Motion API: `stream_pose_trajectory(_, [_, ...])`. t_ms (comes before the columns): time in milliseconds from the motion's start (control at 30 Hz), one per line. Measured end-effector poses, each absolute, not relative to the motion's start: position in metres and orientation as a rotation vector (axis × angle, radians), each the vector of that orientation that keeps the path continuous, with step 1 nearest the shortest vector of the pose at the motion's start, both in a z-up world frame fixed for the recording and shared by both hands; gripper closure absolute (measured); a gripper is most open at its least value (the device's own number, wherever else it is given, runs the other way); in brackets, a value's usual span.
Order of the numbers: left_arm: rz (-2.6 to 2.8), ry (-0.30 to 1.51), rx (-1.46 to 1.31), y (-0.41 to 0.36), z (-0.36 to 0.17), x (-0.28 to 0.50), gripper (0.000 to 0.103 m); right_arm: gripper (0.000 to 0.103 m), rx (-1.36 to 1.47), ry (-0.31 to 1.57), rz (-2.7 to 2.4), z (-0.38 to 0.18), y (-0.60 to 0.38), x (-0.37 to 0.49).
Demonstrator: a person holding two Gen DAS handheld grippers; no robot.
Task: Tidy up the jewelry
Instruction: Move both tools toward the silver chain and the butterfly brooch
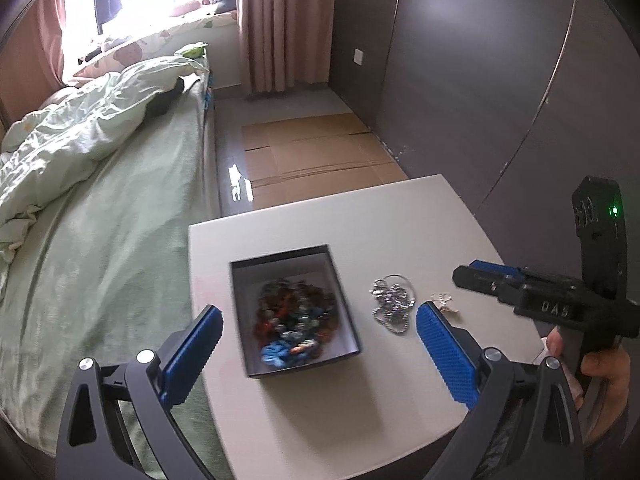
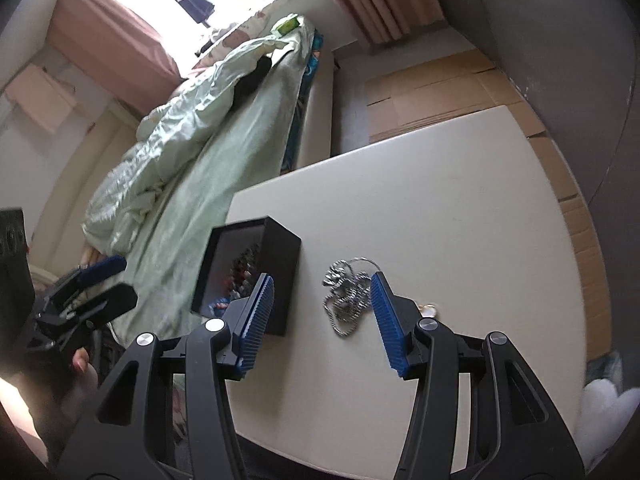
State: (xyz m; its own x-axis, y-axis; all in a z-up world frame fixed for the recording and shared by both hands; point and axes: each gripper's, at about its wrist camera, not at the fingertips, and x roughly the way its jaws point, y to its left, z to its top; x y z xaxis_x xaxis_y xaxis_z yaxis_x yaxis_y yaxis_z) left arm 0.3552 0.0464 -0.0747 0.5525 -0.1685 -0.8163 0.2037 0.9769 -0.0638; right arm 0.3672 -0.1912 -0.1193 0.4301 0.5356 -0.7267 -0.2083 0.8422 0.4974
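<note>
The tabletop (image 1: 400, 216) is bordered by the bed (image 1: 120, 220); both tongs (image 1: 318, 330) (image 2: 322, 310) are held wide open, empty, above box (image 1: 340, 320) and silver chain (image 2: 346, 296).

My left gripper (image 1: 320, 344) has its jaws spread wide, blue pads facing each other and gripping nothing. My right gripper (image 2: 322, 320) is likewise parted wide and empty, angled forward and down. From the left wrist view I see my right hand (image 1: 592, 364) wrapped around the right gripper's handle, thumb up along its side.
</note>
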Motion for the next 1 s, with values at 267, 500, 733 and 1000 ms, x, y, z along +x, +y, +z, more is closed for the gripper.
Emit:
stream_pose_trajectory(267, [-0.242, 1.005, 0.005, 0.015, -0.098, 0.363, 0.036, 0.052, 0.268, 1.066, 0.452, -0.135, -0.203, 0.364])
stream_pose_trajectory(500, [-0.231, 1.050, -0.071, 0.008, -0.117, 0.373, 0.063, 0.052, 0.145, 1.116, 0.445, -0.154, -0.199, 0.366])
stream_pose_trajectory(733, [-0.186, 1.006, -0.155, -0.003, -0.121, 0.378, 0.068, 0.052, 0.048, 1.145, 0.433, -0.176, -0.190, 0.368])
stream_pose_trajectory(1000, [-0.169, 0.954, -0.241, -0.004, -0.130, 0.376, 0.068, 0.052, 0.051, 1.105, 0.352, -0.184, -0.177, 0.378])
